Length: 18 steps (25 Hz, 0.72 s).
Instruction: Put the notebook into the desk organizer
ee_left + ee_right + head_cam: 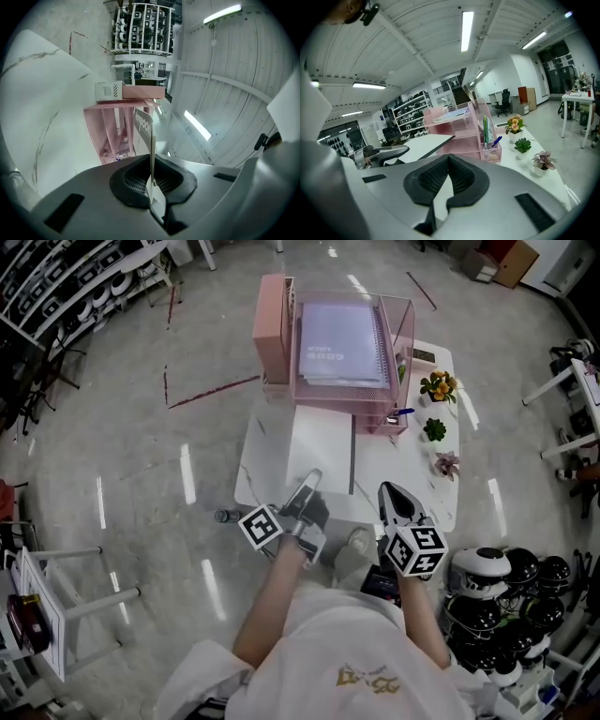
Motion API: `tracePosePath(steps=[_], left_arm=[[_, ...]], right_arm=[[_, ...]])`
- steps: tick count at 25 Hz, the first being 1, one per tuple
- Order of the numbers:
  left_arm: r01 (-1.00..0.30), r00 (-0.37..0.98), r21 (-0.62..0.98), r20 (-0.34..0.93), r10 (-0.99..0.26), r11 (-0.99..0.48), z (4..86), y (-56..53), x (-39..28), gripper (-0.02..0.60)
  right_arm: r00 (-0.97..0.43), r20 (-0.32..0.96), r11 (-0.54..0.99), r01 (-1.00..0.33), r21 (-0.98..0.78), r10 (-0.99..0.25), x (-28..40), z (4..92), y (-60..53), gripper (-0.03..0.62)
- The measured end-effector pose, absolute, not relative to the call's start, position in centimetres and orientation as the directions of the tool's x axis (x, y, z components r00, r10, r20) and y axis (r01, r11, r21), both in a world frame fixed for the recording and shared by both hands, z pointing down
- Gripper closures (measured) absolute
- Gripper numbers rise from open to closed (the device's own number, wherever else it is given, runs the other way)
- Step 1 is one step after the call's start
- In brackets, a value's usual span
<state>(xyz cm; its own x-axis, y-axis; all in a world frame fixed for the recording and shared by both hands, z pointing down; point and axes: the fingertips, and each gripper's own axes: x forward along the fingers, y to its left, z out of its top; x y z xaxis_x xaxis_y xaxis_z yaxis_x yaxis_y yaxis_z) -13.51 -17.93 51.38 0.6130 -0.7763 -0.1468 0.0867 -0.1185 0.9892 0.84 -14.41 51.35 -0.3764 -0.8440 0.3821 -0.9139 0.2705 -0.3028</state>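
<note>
A white notebook [323, 448] with a grey spine lies lengthwise on the white table [262, 456], in front of the pink desk organizer [401, 320]. A lavender spiral notebook [339, 343] rests on the organizer's top tray. My left gripper [309, 487] is shut on the white notebook's near edge. In the left gripper view the notebook [151, 136] stands edge-on between the pads of the left gripper [151, 165], with the organizer [108, 126] beyond. My right gripper [395, 495] hovers at the table's near right edge, shut and holding nothing. The right gripper view looks past the right gripper [449, 160] to the organizer [461, 127].
Three small potted plants [439, 386] [434, 430] [447, 465] line the table's right side. Pens [401, 412] stand in a holder at the organizer's right corner. A pink box [272, 324] flanks its left side. Several helmets [497, 579] sit on a rack at the lower right.
</note>
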Motion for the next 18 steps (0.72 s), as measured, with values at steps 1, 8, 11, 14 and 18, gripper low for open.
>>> tracePosePath(steps=[1, 8, 11, 14, 18], left_arm=[[0.086, 0.605, 0.989, -0.149, -0.782, -0.122, 51.5, -18.2, -13.3, 0.554], [0.052, 0.579, 0.993, -0.114, -0.808, -0.104, 52.7, -19.7, -11.2, 0.554], [0.046, 0.562, 0.995, -0.096, -0.821, -0.084, 53.5, -19.9, -10.5, 0.554], [0.043, 0.553, 0.996, -0.088, -0.829, -0.077, 53.9, -20.2, -9.8, 0.554], [0.029, 0.539, 0.997, -0.070, -0.840, -0.065, 54.4, -20.6, -9.2, 0.554]], right_arm=[[-0.387, 0.385, 0.282, -0.911, -0.301, -0.837, 1.1, 51.5, -14.7, 0.585], [-0.413, 0.399, 0.305, -0.901, -0.307, -0.819, 4.6, 51.9, -16.2, 0.585], [-0.412, 0.400, 0.300, -0.901, -0.313, -0.819, 6.1, 52.1, -16.4, 0.585], [-0.424, 0.369, 0.301, -0.889, -0.346, -0.827, 7.4, 51.8, -16.7, 0.585], [-0.484, 0.267, 0.350, -0.836, -0.422, -0.834, 8.4, 50.3, -17.3, 0.585]])
